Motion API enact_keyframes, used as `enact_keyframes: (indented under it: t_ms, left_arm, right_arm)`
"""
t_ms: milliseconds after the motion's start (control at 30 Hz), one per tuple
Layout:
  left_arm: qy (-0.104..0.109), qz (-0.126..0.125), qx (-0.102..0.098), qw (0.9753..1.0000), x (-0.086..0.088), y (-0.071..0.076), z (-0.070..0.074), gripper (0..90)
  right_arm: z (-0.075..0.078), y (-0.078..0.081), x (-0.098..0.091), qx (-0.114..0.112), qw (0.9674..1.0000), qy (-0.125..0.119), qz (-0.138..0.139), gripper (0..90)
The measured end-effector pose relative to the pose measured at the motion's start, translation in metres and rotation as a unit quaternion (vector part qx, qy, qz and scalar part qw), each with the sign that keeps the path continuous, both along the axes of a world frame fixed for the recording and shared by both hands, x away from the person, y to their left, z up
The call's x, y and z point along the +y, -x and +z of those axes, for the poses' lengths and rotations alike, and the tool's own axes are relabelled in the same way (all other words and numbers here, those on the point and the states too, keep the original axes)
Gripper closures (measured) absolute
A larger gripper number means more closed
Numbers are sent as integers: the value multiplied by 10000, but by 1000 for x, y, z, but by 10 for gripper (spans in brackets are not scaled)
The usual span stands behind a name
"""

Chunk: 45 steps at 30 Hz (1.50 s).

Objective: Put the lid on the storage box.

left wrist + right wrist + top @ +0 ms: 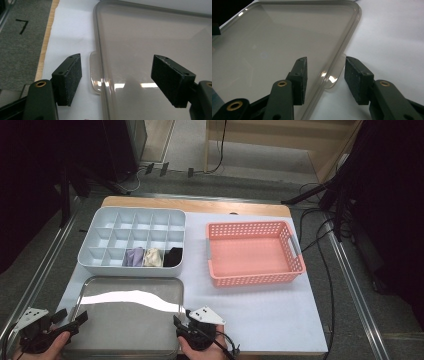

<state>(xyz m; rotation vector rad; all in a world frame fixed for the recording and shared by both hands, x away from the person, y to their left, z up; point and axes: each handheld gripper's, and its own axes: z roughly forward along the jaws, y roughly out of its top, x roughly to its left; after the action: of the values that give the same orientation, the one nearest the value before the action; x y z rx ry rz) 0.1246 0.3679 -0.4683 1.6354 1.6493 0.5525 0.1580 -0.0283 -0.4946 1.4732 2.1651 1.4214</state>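
Lid (127,315), clear and glossy, lies flat on the white table cover (260,315) just in front of the grey divided organizer (100,260) and well left of the pink basket (252,252). It looks like thin, stiff plastic: probably light, slick on its smooth faces, and liable to flex or tip if raised from one side alone. The sensible holds are the two small tabs on its short edges (each gripper view shows one).

Seen from the left gripper (117,81), the jaws stand wide, one pad (71,77) outside the rim beside the left tab (95,75), the other over the panel, nothing pinched. In the right gripper's (325,80) own view the jaws are about half open and straddle the rim and right tab (334,75); the pads seem not to touch it, though that is hard to judge.

Only the high view gives the organizer with its three folded cloths (152,257) and the basket; the tabs are too small to make out there.
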Motion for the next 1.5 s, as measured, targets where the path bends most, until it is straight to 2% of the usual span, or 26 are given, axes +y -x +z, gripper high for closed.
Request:
enact_keyframes:
  t_ms: [133, 367, 467, 500, 667, 767, 833, 900, 967, 1067, 1267, 1333, 1400, 1467, 1500]
  left_arm:
    - [238, -50, 29, 9997, 1, 0, 1, 256]
    - [300, -91, 68, 9995, 0, -2, 1, 249]
    - [658, -68, 102, 9978, 6, -2, 2, 252]
    - [677, -53, 113, 9976, 6, -2, 2, 253]
    - [514, -8, 160, 9985, 3, -3, 3, 259]
    - [619, 23, 199, 9979, 8, -3, 4, 314]
    - [741, 61, 197, 9970, 11, -2, 3, 355]
    - [699, 113, 179, 9973, 12, -2, 3, 407]
    - [635, 127, 189, 9977, 12, -1, 3, 433]
    - [601, 141, 215, 9979, 12, -1, 4, 463]
    - [656, 105, 222, 9975, 11, 1, 4, 477]
    - [662, 66, 215, 9976, 10, 1, 4, 476]
    - [769, 7, 232, 9968, 10, 1, 3, 471]
    - [882, -56, 268, 9957, 9, -1, 4, 415]
    - [821, -76, 294, 9962, 7, -1, 5, 381]
  right_arm:
    - [1, 3, 3, 3, 10000, 65, -74, 518]
    - [2, 3, 5, 94, 9999, -9, -115, 508]
    - [1, 2, 5, 87, 9999, -62, -128, 502]
    - [1, 2, 6, 98, 9998, -47, -158, 500]
    - [2, 1, 7, 214, 9993, -146, -281, 496]
    - [2, 1, 7, 266, 9988, -182, -359, 519]
    - [3, -1, 5, 385, 9980, -287, -410, 535]
    - [3, -3, 2, 564, 9959, -509, -481, 540]
    - [3, -4, 1, 682, 9942, -633, -531, 545]
    - [2, -6, -1, 690, 9937, -718, -517, 554]
    - [1, -7, -6, 810, 9910, -904, -558, 577]
    - [0, -7, -8, 787, 9910, -922, -570, 587]
    - [0, -8, -12, 789, 9912, -923, -519, 601]
    - [0, -9, -17, 897, 9896, -1001, -511, 607]
    - [-1, -10, -20, 993, 9878, -1088, -503, 608]
